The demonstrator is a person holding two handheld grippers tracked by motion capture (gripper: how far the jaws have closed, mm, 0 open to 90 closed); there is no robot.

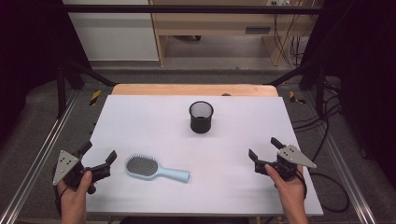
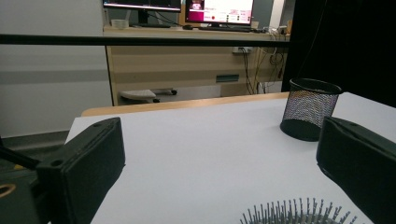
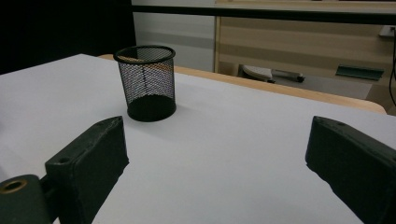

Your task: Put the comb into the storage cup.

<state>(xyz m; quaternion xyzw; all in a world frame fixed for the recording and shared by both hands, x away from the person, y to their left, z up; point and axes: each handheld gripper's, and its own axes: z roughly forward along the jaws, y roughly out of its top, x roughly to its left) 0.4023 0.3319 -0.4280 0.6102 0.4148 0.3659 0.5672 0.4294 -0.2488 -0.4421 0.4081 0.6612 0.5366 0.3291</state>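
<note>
Your left gripper (image 1: 99, 157) sits at the near left edge of the white table (image 1: 154, 121), held in your left hand (image 1: 74, 196). Its jaws stand spread wide with nothing between them; the left gripper view confirms bare table surface in the gap. The light-blue hairbrush (image 1: 154, 169) lies flat on the table just to the right of that gripper, bristles up, head toward the left and handle pointing right. The nearest jaw is close to the brush head but apart from it. In the left gripper view the bristle tips (image 2: 299, 213) show at the bottom edge, between the jaws and slightly toward the right one.

Your right gripper (image 1: 264, 150) is at the near right of the table, in your right hand (image 1: 287, 184). Its jaws are likewise spread wide and hold nothing.

The black mesh cup (image 1: 201, 116) stands upright toward the far middle of the table, well apart from both grippers and from the hairbrush.
</note>
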